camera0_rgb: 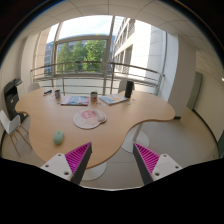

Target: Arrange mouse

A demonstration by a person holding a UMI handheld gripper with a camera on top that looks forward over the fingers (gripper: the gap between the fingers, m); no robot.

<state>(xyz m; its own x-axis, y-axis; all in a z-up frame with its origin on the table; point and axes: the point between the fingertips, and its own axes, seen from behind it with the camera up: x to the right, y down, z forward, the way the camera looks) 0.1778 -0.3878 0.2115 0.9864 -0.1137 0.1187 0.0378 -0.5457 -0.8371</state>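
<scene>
A round pinkish mouse mat (86, 120) lies on the curved wooden table (120, 120), well beyond the fingers. A small pale object (95, 114), possibly the mouse, rests on the mat's far edge. A small green object (58, 137) lies on the table to the left of the mat, near the front edge. My gripper (112, 160) is open and empty, held back from the table above the floor. Its pink pads (78, 157) stand wide apart with nothing between them.
At the table's far side are a flat book or papers (74, 100), a cup (94, 97) and a flat grey item (113, 99). Chairs stand at the left (10, 105) and behind the table (126, 88). Beyond are a railing and large windows (80, 55).
</scene>
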